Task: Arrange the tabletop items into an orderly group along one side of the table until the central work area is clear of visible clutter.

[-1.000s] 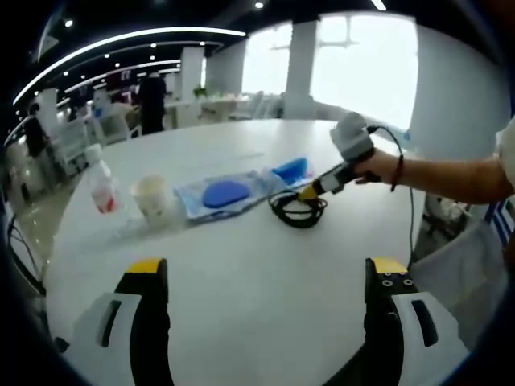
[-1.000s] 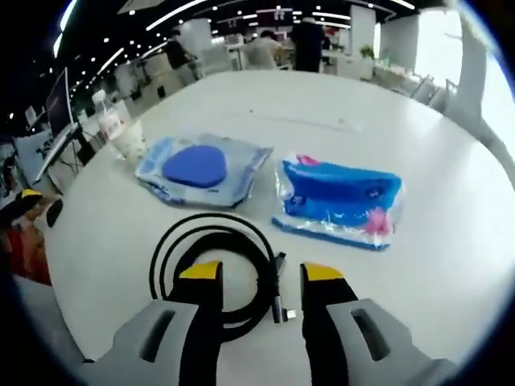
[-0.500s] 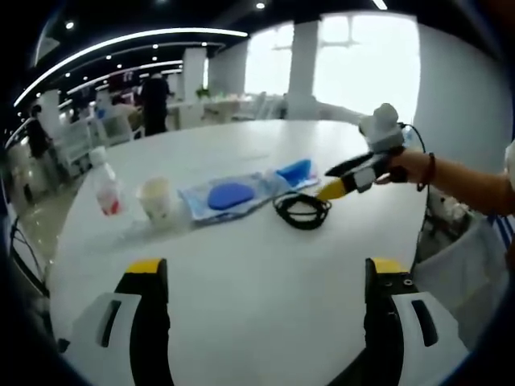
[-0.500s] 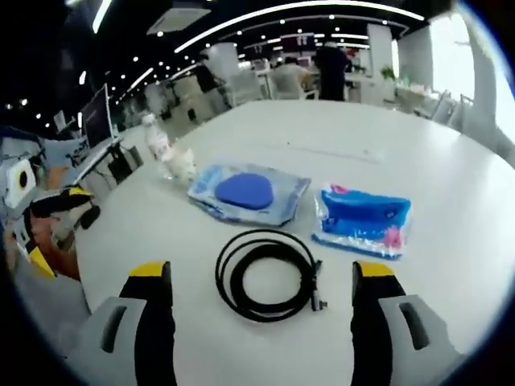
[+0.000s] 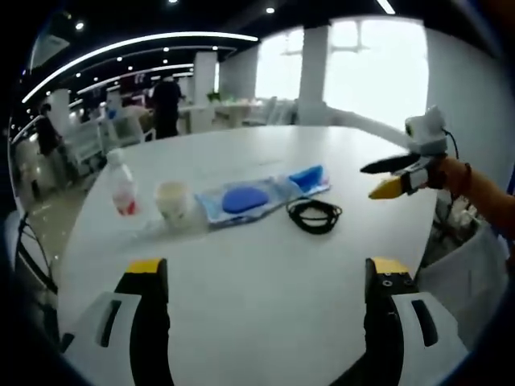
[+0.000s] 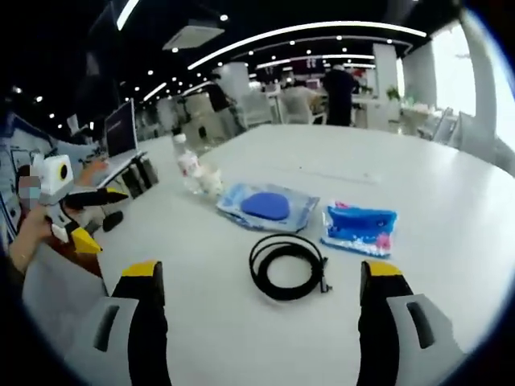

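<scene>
The right gripper (image 6: 257, 277) hangs above the near edge of the white table (image 6: 451, 201), jaws spread wide and holding nothing. The left gripper (image 5: 265, 273) is likewise released over its own edge. A coiled black cable (image 6: 288, 265) lies mid-table, a blue wipes pack (image 6: 360, 227) just beside it. Beyond sit a clear pouch with a blue pad (image 6: 268, 206), a paper cup (image 5: 173, 201) and a bottle (image 5: 122, 183), in a loose line toward the far edge.
</scene>
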A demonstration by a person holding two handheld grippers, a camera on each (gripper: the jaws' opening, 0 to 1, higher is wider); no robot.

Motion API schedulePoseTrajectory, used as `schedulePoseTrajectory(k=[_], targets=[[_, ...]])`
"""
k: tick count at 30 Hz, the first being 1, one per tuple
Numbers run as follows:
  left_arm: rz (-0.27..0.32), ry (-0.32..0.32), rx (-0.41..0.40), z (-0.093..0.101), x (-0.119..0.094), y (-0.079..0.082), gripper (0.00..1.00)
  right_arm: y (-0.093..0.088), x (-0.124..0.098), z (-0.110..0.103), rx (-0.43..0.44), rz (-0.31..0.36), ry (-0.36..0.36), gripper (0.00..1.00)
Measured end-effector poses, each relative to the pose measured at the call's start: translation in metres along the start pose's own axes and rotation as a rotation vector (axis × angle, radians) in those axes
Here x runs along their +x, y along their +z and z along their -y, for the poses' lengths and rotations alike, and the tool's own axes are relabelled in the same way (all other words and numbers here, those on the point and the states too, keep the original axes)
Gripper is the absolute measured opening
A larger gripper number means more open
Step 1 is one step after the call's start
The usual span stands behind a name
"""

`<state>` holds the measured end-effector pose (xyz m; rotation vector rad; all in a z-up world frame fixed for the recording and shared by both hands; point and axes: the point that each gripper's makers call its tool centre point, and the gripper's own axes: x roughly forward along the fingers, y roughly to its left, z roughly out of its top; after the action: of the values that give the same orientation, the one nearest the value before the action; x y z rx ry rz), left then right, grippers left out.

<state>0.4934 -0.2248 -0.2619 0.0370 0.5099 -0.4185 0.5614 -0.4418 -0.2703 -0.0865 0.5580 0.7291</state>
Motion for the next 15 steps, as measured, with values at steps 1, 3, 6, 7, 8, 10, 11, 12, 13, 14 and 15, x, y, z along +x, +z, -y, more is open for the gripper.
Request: schedulePoseTrajectory(k=[1, 3, 6, 7, 8, 10, 11, 12, 13, 14, 15], targets=[[-0.001, 0.002, -0.001, 0.0, 0.0, -0.001, 0.99, -0.002, -0.004, -0.001, -0.011, 0.0, -0.008, 0.99], [-0.001, 0.005, 0.001, -0.001, -0.002, -0.002, 0.99, -0.007, -0.01, -0.001, -0.014, -0.003, -0.016, 0.99], [0.0, 0.01, -0.004, -0.002, -0.006, -0.004, 0.99, -0.012, -0.018, -0.002, -0.007, 0.002, -0.025, 0.99], [0.0, 0.011, -0.01, -0.002, -0.007, -0.005, 0.99, -0.011, -0.022, -0.004, -0.019, 0.023, -0.025, 0.99], [0.0, 0.01, -0.013, -0.002, -0.007, -0.005, 0.99, -0.008, -0.024, -0.005, -0.036, 0.056, -0.028, 0.99], [-0.001, 0.012, -0.019, -0.002, -0.007, -0.007, 0.99, -0.014, -0.03, -0.009, -0.049, 0.049, -0.035, 0.99], [-0.001, 0.014, -0.019, -0.003, -0.007, -0.007, 0.99, -0.015, -0.031, -0.011, -0.053, 0.048, -0.034, 0.99], [0.002, 0.013, -0.017, -0.003, -0.008, -0.007, 0.99, -0.017, -0.034, -0.012, -0.057, 0.052, -0.035, 0.99], [0.002, 0.013, -0.017, -0.003, -0.008, -0.007, 0.99, -0.017, -0.036, -0.014, -0.061, 0.058, -0.038, 0.99], [0.001, 0.014, -0.015, -0.003, -0.009, -0.008, 0.99, -0.018, -0.038, -0.015, -0.066, 0.058, -0.043, 0.99], [0.001, 0.013, -0.011, -0.003, -0.01, -0.009, 0.99, -0.019, -0.039, -0.016, -0.067, 0.052, -0.047, 0.99]])
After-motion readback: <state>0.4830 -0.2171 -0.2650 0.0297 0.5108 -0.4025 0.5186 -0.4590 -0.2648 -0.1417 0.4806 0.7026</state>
